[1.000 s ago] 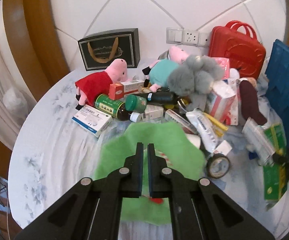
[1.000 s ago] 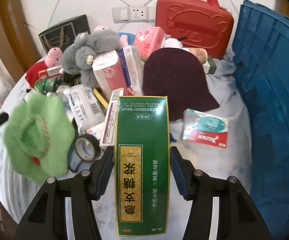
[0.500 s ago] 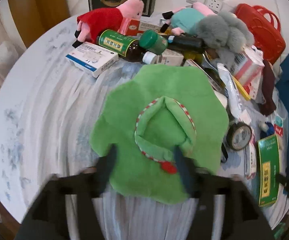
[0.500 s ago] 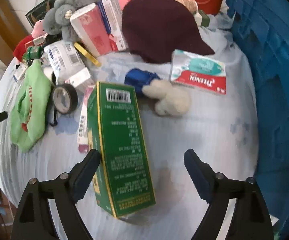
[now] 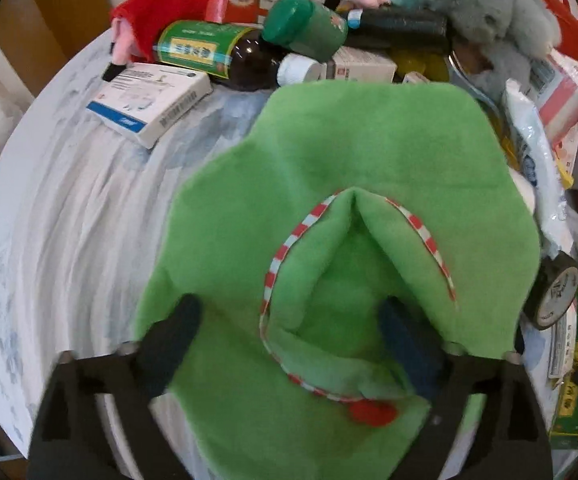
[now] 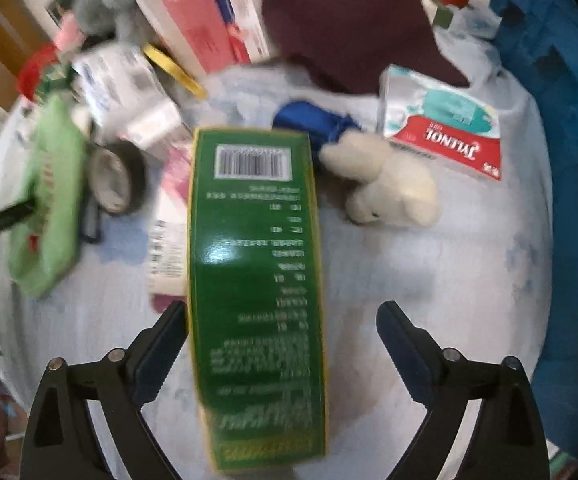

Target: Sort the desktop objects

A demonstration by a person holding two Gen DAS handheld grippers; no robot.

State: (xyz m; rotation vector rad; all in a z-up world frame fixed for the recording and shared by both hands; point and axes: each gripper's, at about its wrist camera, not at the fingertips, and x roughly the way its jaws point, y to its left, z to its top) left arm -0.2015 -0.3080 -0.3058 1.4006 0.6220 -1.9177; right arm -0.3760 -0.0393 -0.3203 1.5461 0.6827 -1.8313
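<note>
A green felt hat [image 5: 329, 208] with a red-and-white striped band lies on the table. My left gripper [image 5: 289, 336] is open and low over it, one finger at each side of the crown. A tall green medicine box [image 6: 255, 280] lies on its side on the cloth. My right gripper [image 6: 281, 344] is open, with the box between the fingers, next to the left finger and apart from the right one. The hat also shows at the left of the right wrist view [image 6: 49, 200].
A pile fills the back: brown medicine bottle [image 5: 217, 56], white box [image 5: 149, 100], grey plush [image 5: 489, 12], tape roll [image 6: 117, 178], maroon cap [image 6: 353, 20], Tylenol box [image 6: 445, 136], white plush [image 6: 389, 184]. A blue crate [image 6: 569, 120] stands at the right.
My left gripper opened, released the hat and dropped close over it. My right gripper opened, let the green box down on its side and moved closer to it.
</note>
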